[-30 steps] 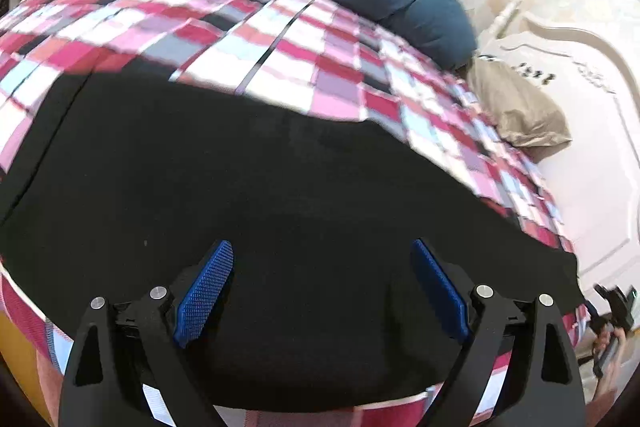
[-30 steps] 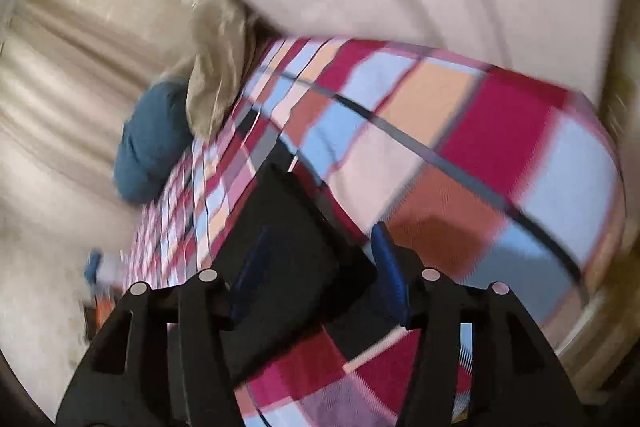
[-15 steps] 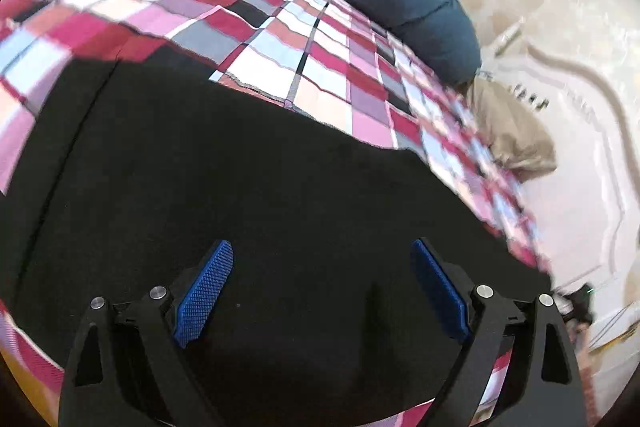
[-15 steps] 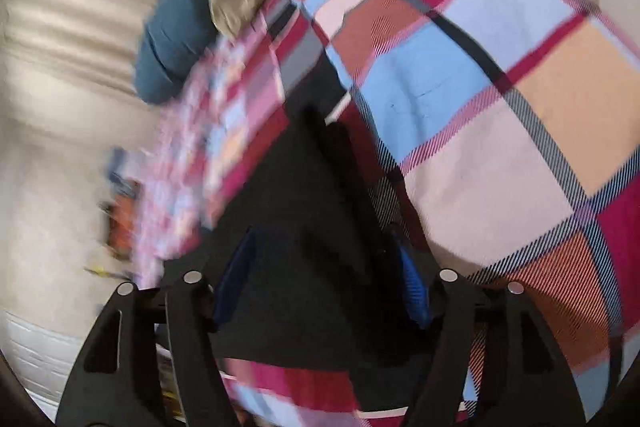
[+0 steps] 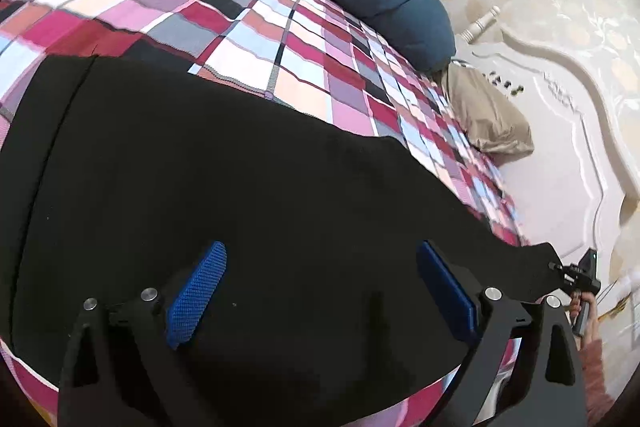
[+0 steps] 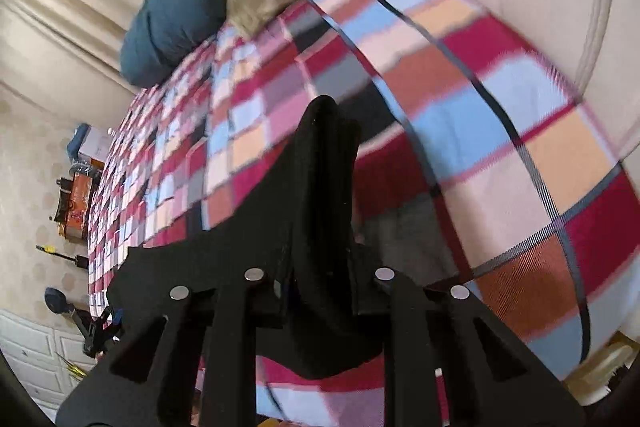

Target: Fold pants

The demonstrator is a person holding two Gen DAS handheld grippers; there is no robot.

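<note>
Along bed edge, pants [image 5: 240, 195] lengthwise.

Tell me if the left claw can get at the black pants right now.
Probably yes. The left claw hangs open directly over the black pants on the plaid bedspread, with nothing between. The right claw already pinches one end.

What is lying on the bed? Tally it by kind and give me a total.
black pants: 1
pillows: 2 (blue pillow, tan pillow)
total: 3
</note>
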